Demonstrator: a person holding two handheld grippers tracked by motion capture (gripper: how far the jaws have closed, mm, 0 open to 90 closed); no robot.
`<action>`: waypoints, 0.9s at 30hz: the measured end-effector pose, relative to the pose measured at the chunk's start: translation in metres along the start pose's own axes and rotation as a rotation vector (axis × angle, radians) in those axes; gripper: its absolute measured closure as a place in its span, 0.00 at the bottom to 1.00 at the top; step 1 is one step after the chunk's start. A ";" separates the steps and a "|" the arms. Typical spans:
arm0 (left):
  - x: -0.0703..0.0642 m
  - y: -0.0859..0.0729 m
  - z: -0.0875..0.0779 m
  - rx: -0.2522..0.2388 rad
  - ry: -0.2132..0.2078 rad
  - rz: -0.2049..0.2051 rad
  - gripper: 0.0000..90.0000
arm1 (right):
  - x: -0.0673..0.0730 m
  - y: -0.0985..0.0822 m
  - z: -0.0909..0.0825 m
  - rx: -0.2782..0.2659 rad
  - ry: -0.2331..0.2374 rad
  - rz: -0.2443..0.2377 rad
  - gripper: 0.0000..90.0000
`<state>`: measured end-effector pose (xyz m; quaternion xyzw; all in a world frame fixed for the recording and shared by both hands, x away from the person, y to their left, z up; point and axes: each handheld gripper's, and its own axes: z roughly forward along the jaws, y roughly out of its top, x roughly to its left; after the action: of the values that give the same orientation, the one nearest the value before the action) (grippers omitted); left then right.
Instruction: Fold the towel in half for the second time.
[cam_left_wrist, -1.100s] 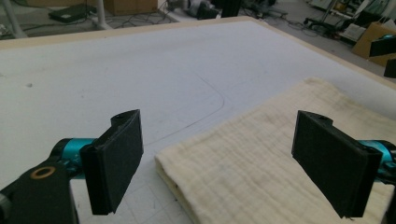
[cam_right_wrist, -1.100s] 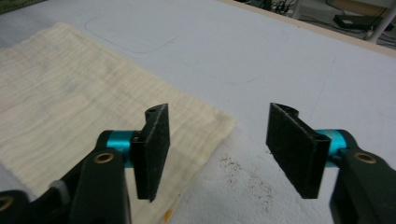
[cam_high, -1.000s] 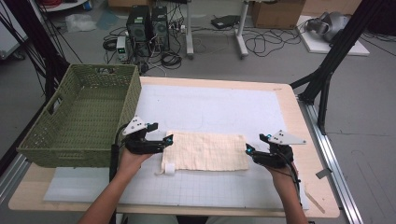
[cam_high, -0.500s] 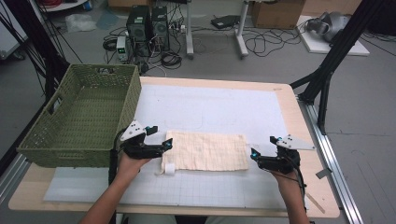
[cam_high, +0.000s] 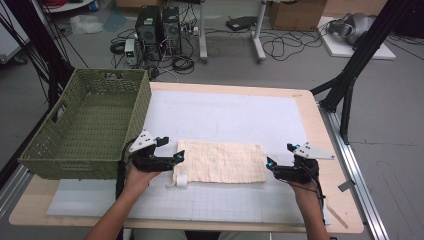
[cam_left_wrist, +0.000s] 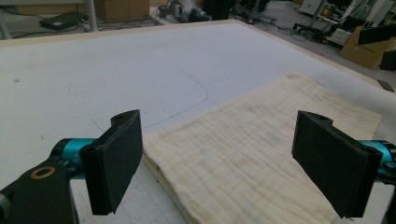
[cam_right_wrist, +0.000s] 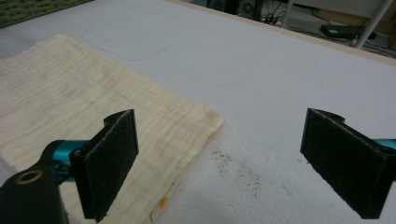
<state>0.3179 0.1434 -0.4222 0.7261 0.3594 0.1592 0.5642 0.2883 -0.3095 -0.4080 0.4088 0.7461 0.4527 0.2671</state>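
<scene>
A folded cream cloth (cam_high: 220, 162) lies flat on the white mat (cam_high: 225, 115), with a small white tag (cam_high: 181, 180) at its near left corner. My left gripper (cam_high: 177, 157) sits at the cloth's left edge. In the left gripper view it (cam_left_wrist: 219, 126) is open, with the cloth (cam_left_wrist: 243, 158) lying under and between the jaws and the pads off it. My right gripper (cam_high: 270, 164) is at the cloth's right edge. Its jaws have just been opening. In the right gripper view it (cam_right_wrist: 219, 119) is open, and the cloth's corner (cam_right_wrist: 154, 126) lies under the left jaw.
A green woven basket (cam_high: 85, 130) stands on the table's left side, right beside my left hand. The mat has a printed grid along its near edge. Black frame legs (cam_high: 350, 85) rise past the table's right edge, and cables and computers lie on the floor behind.
The right gripper has drawn back slightly from the cloth's right edge, which now lies flat. The left hand has stayed put at the left edge.
</scene>
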 end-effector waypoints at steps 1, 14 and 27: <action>0.000 0.000 0.000 -0.001 -0.001 -0.002 0.19 | 0.000 0.000 0.000 -0.002 -0.001 0.002 0.12; 0.005 0.001 0.003 0.005 -0.010 -0.015 0.24 | -0.001 -0.002 0.001 0.024 0.000 0.006 0.12; 0.023 0.007 0.022 0.082 0.035 -0.043 0.34 | 0.000 -0.006 0.001 0.041 0.032 0.012 0.12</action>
<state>0.3505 0.1430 -0.4264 0.7377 0.3910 0.1447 0.5310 0.2868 -0.3105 -0.4134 0.4114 0.7570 0.4451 0.2441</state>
